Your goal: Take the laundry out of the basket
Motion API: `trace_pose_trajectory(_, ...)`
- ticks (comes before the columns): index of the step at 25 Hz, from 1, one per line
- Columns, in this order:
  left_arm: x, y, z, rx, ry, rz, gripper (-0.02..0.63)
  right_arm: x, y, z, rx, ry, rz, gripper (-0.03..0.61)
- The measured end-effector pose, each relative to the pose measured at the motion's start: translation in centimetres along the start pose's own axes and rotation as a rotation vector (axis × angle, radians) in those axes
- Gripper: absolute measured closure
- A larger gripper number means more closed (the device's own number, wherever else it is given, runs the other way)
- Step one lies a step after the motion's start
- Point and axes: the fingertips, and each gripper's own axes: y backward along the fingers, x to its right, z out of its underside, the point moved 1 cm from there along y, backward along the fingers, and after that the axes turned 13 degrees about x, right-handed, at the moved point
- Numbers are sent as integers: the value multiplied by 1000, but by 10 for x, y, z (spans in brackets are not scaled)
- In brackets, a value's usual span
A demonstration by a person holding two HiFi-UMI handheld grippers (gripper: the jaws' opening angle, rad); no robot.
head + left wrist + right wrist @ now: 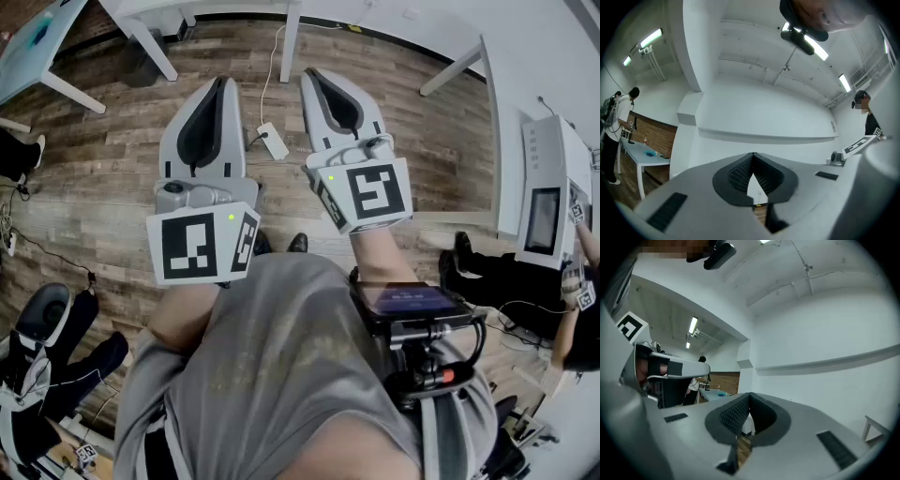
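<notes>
as neither basket nor laundry shows in any view, which way they lie from the grippers cannot be told, nor which arm is nearer. the left gripper (223, 86) and right gripper (319, 82) are held side by side, about level, above the wooden floor (112, 187), each with jaws pressed together on nothing. the person's torso (272, 366) hides the ground just below; both gripper views face white walls (754, 112).

Neither laundry nor basket is shown in any view. Only wooden floor (112, 159) is seen beneath the left gripper (223, 84) and right gripper (312, 77), both held closed with nothing between the jaws.
</notes>
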Motion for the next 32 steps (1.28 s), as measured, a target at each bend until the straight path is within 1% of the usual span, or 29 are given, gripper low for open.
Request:
trace_pose_trajectory(4, -7, 3, 3, -6, 0, -9, 606, -4, -3, 4, -2, -5, -6, 572)
trace_pose_trajectory(9, -29, 4, -1, 0, -4, -26, 606, -17, -17, 10, -37, -6, -6, 572)
trace_pose_trajectory(12, -43, 7, 0, 3, -8, -36, 606, -25, -26, 13, -14, -5, -21, 572)
trace_pose_trajectory(15, -60, 11, 1, 2, -13, -48, 606, -34, -36, 16, 2, -28, -25, 571)
trace_pose_trajectory(20, -103, 24, 2, 3, -21, -92, 606, -49, -53, 30, -14, -35, -26, 571)
trace_pose_trajectory(26, -144, 37, 13, -10, -10, -151, 606, -63, -72, 49, -43, -55, -47, 571)
trace_pose_trajectory(32, -180, 25, 40, -48, 6, -170, 606, -52, -101, 72, -63, -56, -11, 572)
